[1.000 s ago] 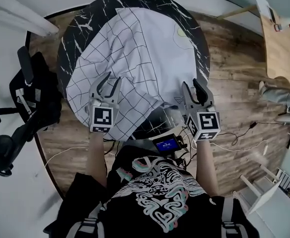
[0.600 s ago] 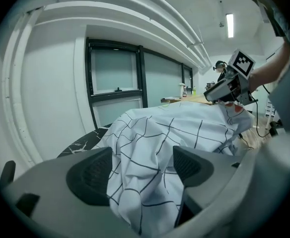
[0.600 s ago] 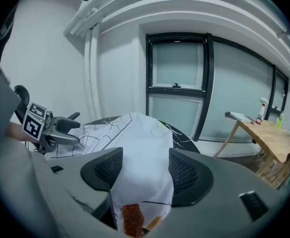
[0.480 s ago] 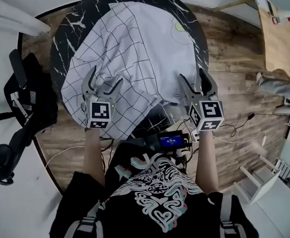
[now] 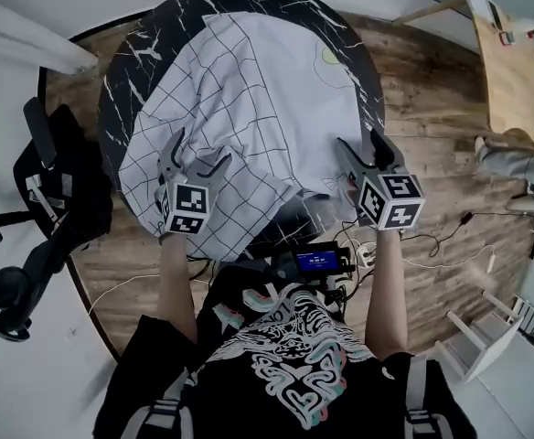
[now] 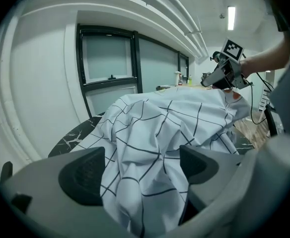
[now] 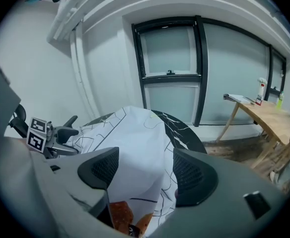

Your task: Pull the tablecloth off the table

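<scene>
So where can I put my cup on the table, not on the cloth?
On the bare black table strip at the left, between the cloth and the rim, or the thinner strip along the right rim. The near edge is crowded: the cloth bunches and hangs over there.

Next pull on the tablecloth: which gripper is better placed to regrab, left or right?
Probably left. Both grippers' jaws have just been opening, with the tablecloth between them. The left gripper straddles a thick bunched fold of it; the right gripper has only a thinner edge between its jaws.
</scene>
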A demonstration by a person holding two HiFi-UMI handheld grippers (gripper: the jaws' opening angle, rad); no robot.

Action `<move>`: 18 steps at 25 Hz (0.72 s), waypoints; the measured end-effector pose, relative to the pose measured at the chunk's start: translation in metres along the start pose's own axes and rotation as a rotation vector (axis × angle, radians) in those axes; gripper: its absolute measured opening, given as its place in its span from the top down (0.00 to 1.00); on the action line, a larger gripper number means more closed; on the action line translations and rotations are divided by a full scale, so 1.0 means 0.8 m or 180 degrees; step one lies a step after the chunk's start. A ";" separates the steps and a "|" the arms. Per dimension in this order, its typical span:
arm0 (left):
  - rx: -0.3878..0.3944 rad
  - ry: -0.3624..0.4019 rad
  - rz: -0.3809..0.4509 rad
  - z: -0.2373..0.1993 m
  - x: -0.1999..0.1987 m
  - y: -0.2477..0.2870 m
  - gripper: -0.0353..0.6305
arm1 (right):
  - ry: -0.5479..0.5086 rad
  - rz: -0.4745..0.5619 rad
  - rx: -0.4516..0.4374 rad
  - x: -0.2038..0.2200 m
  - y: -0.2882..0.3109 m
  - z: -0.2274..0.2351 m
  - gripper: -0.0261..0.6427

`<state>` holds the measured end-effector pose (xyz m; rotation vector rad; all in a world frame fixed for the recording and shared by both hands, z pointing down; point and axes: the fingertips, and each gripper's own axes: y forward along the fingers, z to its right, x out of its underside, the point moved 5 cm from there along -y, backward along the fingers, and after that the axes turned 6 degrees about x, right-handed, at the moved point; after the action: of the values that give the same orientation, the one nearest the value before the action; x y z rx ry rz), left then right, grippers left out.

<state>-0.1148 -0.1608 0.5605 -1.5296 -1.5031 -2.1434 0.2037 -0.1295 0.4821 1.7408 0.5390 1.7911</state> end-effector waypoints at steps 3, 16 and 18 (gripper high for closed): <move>0.0037 0.0028 -0.0083 0.000 0.003 0.004 0.26 | -0.0002 -0.0064 -0.0016 0.003 0.010 0.003 0.48; 0.0056 0.0072 -0.0423 -0.004 0.032 0.039 0.26 | 0.0074 -0.0519 -0.0239 0.037 0.087 0.022 0.38; 0.0059 0.0048 -0.0458 -0.007 0.035 0.041 0.25 | 0.0072 -0.0572 -0.0271 0.039 0.098 0.023 0.35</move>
<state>-0.1130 -0.1696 0.6034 -1.4371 -1.6711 -2.2042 0.2124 -0.1698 0.5576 1.5651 0.6000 1.6849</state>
